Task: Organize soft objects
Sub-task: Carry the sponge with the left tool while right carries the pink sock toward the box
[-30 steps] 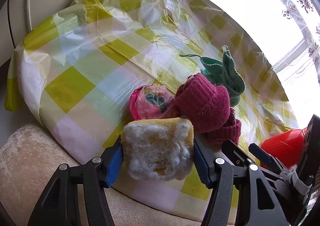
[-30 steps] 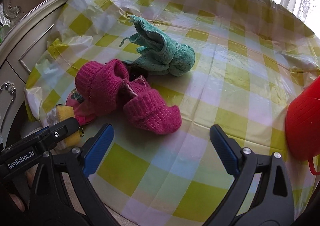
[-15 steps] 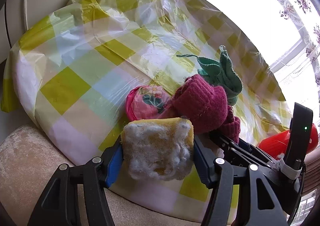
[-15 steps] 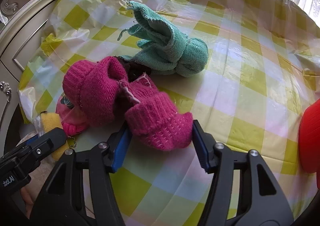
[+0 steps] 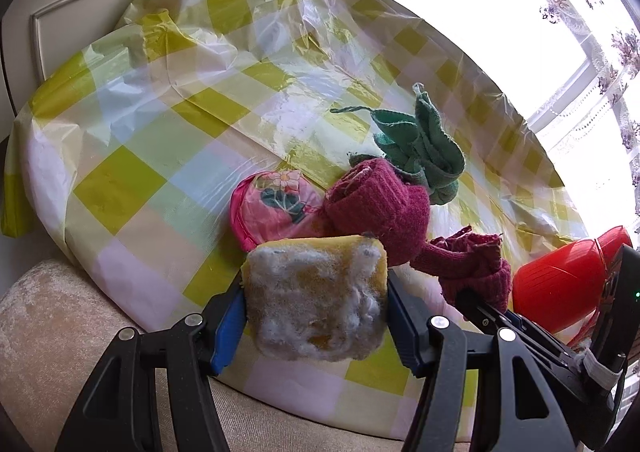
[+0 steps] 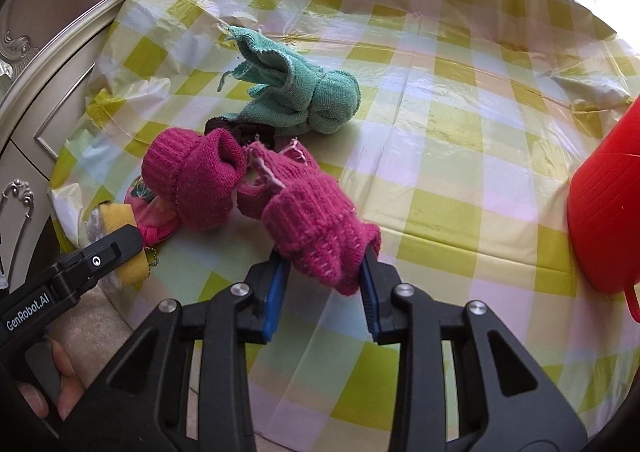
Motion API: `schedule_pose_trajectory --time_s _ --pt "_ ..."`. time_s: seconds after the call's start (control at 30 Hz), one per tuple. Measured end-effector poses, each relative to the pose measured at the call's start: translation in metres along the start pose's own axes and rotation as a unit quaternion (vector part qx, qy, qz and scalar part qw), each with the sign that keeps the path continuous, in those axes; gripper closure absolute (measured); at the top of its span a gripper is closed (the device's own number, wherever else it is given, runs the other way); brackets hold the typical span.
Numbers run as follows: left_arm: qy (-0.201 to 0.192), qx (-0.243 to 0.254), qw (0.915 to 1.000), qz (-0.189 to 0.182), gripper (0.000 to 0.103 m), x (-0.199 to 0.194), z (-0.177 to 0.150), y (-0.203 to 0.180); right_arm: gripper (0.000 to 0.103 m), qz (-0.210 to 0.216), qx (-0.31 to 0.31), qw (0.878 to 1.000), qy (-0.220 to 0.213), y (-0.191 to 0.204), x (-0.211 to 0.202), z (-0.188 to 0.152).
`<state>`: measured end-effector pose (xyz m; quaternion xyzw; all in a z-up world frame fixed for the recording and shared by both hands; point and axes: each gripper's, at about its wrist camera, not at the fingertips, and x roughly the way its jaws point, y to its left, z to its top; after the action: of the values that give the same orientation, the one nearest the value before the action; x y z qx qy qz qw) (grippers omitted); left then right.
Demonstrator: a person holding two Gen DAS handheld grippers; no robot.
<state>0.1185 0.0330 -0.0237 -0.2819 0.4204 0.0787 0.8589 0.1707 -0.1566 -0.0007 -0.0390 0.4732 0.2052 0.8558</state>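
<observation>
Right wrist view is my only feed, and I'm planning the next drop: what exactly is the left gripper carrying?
Observer: The left gripper is clamped on a yellow sponge. The sponge's facing side is matted with white fuzz.
Operator: And the pink thing beside that sponge?
Observer: It's a pink pouch with a flower print. It lies on the tablecloth, right beside the rolled magenta sock.
</observation>
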Motion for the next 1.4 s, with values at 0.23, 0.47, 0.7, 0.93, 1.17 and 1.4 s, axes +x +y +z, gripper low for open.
schedule_pose_trajectory --time_s 0.23,0.47,0.7,0.93,1.17,1.4 --pt "-0.011 0.032 0.9994 -0.003 0.040 -0.011 -0.003 -0.017 0.066 -0.007 0.026 0.999 -0.016 -0.018 -0.029 -0.017" --pt "-0.010 0.055 0.9983 -0.019 0.040 -0.023 -0.010 -0.037 0.066 -0.020 0.056 0.998 -0.032 -0.039 -0.060 -0.039" --pt "0.002 0.093 0.9948 -0.043 0.040 -0.030 -0.030 -0.072 0.066 -0.042 0.092 0.994 -0.041 -0.072 -0.093 -0.071" --pt "0.016 0.124 0.9896 -0.071 0.040 -0.037 -0.050 -0.109 0.066 -0.073 0.133 0.987 -0.054 -0.114 -0.135 -0.107" --pt "0.030 0.177 0.9785 -0.101 0.040 -0.046 -0.080 -0.154 0.066 -0.111 0.177 0.976 -0.057 -0.157 -0.173 -0.150" --pt "0.039 0.210 0.9697 -0.119 0.040 -0.053 -0.104 -0.184 0.066 -0.126 0.209 0.969 -0.039 -0.183 -0.188 -0.190"
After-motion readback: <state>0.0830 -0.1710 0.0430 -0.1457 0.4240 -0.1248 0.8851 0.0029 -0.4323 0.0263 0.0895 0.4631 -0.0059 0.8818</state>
